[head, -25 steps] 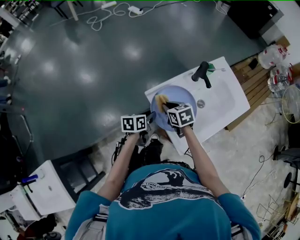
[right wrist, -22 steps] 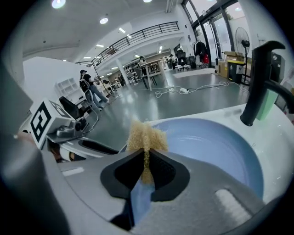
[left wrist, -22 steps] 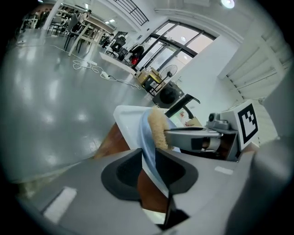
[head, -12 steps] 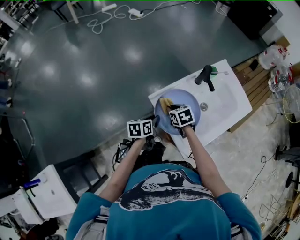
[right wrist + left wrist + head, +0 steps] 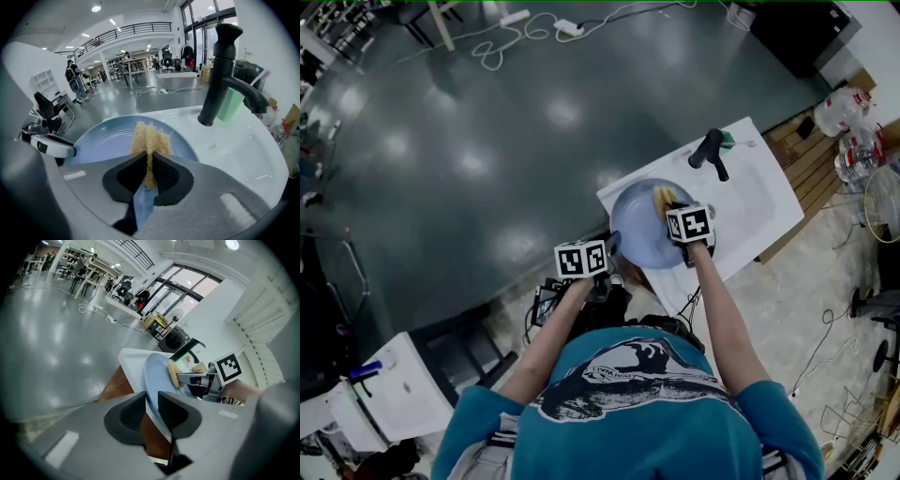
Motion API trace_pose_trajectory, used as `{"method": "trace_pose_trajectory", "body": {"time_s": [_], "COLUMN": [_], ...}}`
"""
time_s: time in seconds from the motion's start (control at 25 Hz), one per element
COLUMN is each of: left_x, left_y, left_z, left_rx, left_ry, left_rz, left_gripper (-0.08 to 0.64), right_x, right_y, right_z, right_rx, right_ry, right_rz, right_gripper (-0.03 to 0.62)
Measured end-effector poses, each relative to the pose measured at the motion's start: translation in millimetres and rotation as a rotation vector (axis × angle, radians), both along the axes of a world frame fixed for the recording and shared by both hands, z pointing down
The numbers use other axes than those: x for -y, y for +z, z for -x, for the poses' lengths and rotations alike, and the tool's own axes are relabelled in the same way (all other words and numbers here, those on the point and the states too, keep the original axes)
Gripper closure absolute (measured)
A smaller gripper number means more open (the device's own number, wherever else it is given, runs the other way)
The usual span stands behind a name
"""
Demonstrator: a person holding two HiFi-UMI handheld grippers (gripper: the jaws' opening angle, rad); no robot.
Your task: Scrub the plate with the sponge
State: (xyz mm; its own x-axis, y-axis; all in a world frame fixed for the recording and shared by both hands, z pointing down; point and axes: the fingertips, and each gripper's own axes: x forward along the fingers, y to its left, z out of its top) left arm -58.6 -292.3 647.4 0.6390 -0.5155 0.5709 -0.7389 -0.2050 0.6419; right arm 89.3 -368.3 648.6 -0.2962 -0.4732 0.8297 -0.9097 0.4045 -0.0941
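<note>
Right gripper pinches sponge against plate; left gripper clamps plate rim. Scrubbing step, likely; next needs firm sponge stroke across plate

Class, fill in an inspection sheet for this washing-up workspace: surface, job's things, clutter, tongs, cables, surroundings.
Surface: white sink with black tap.
Job's things: blue plate held over the sink; yellow sponge against its face.
Clutter: green container behind the tap.
Tongs: left tongs clamp the plate's rim; right tongs pinch the sponge.
Cables: white cords on the floor, away from the sink.
Surroundings: grey floor; bottles on wooden slats.
</note>
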Motion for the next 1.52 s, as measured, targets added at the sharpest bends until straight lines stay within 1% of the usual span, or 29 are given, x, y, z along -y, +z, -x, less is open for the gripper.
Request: {"method": "trace_pose_trajectory", "body": {"time_s": [0.08, 0.2, 0.28, 0.32, 0.4, 0.52, 0.6, 0.68, 0.8, 0.96, 1.04, 1.16, 1.28, 1.52], "left_x": [-1, -2, -4, -5, -7, -8, -9, -9, -10, -9, -9, -10, -10, -10], "left_y": [-2, -4, -2, -1, 0, 2, 2, 1, 2, 3, 4, 4, 4, 1], "left_z": [-2, -2, -1, -1, 1, 4, 5, 5, 6, 4, 3, 4, 5, 5], "left_rx": [-0.009, -0.019, -0.010, -0.004, 0.005, 0.006, 0.002, -0.005, -0.011, -0.026, -0.033, -0.043, -0.051, -0.064], "left_ry": [0.004, 0.002, -0.001, -0.001, -0.001, -0.011, -0.018, -0.023, -0.036, -0.045, -0.047, -0.049, -0.045, -0.045], "left_rz": [-0.002, -0.006, 0.003, 0.009, 0.015, 0.019, 0.024, 0.027, 0.040, 0.046, 0.048, 0.051, 0.051, 0.046], "left_gripper": [0.463, 0.462, 0.463, 0.465, 0.465, 0.468, 0.469, 0.469, 0.476, 0.477, 0.477, 0.477, 0.476, 0.472], "right_x": [2, 3, 0, -4, -17, -45, -66, -83, -95, -93, -92, -89, -79, -59], "right_y": [1, 3, 0, -3, -9, -14, -15, -11, -1, 2, 1, 1, 1, 1], "right_z": [-11, -23, -22, -19, 0, 47, 79, 103, 115, 110, 104, 87, 58, -6], "right_rx": [-0.033, -0.105, -0.111, -0.099, -0.046, 0.066, 0.121, 0.140, 0.126, 0.183, 0.177, 0.136, 0.089, -0.065], "right_ry": [0.011, 0.000, -0.002, -0.006, -0.034, -0.105, -0.165, -0.216, -0.237, -0.200, -0.193, -0.175, -0.121, -0.024], "right_rz": [0.000, -0.001, -0.005, -0.005, -0.001, 0.019, 0.043, 0.078, 0.107, 0.138, 0.146, 0.144, 0.135, 0.104], "right_gripper": [0.558, 0.558, 0.558, 0.558, 0.558, 0.558, 0.558, 0.558, 0.560, 0.560, 0.560, 0.560, 0.560, 0.560]}}
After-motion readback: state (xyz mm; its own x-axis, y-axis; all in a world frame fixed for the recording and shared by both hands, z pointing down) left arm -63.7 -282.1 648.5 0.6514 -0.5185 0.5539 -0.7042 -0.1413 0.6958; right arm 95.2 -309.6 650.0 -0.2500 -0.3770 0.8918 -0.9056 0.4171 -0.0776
